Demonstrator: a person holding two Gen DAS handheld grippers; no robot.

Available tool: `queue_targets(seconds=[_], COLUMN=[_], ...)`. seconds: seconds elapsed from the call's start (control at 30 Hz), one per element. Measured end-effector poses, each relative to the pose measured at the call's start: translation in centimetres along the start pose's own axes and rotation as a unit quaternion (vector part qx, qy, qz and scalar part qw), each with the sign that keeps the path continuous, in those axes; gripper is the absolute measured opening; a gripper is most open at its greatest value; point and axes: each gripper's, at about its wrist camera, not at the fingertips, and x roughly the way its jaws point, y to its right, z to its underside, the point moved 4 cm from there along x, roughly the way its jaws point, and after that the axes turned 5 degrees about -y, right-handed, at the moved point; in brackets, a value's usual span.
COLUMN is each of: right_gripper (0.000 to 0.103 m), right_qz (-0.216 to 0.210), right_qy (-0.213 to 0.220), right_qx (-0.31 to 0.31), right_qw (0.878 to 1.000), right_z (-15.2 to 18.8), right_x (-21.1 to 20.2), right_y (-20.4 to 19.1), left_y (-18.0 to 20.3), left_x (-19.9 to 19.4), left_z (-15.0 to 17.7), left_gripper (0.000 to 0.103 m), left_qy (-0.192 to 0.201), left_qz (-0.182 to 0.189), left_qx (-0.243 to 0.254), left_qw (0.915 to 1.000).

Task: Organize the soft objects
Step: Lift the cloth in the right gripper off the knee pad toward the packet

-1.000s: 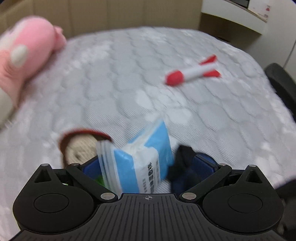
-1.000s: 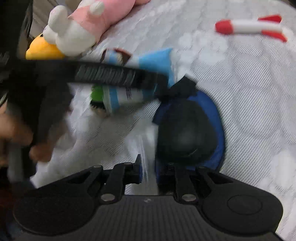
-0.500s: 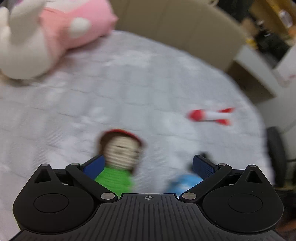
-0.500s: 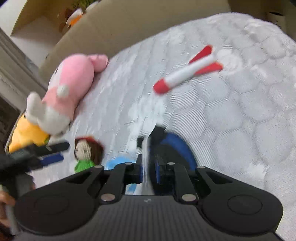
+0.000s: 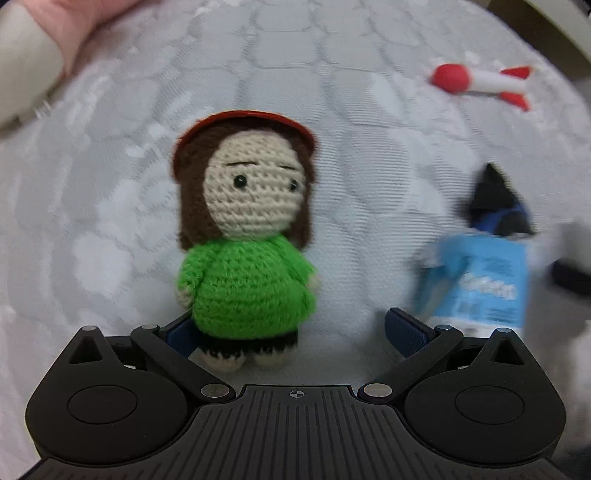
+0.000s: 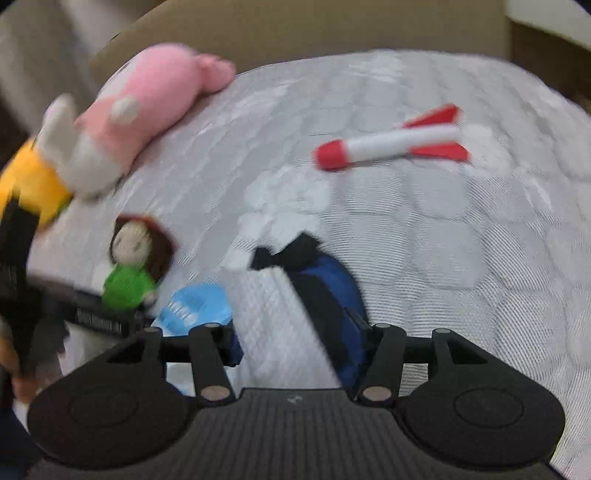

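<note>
the left gripper (image 5: pixel 295 328) hangs over a crochet doll (image 5: pixel 245 236) lying face up on the quilted grey mattress (image 5: pixel 332 44). its jaws are spread wide, the doll's green body against the left blue pad while the right pad stands clear of it, so nothing is clenched. only this view shows the doll's red cap and stitched face sharply, and the pack's printing on the blue tissue pack (image 5: pixel 480 284) at the right.

the right gripper (image 6: pixel 299 347) has just been opening; its jaws are released, with the edge of a blue and black pouch (image 6: pixel 328 295) lying between them, not pinched. this view alone shows the whole pink plush (image 6: pixel 147 99) and a yellow toy (image 6: pixel 26 184) at the far left, by the beige headboard (image 6: pixel 332 26). the red and white rocket toy (image 6: pixel 391 144) lies far right, well apart from the rest.
</note>
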Motion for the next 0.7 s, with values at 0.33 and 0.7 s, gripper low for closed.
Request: queue_targets(seconds=[0.33,0.7], right_gripper=[0.007,0.008], right_qz=[0.084,-0.086], right_qy=[0.023,0.137], right_qx=[-0.177,0.135], right_qw=[0.980,0.978], right_z=[1.9,-2.6], right_x=[0.8,-5.2], right_y=[-5.1,3.4], left_y=[0.8,7.3], left_x=[-5.5,-0.6], left_z=[0.3,1.1], left_gripper=[0.103,0.103], left_qy=[0.106,0.047], left_qz=[0.025,0.000], left_qx=[0.020,0.176], left_qw=[0.9939,0.9833])
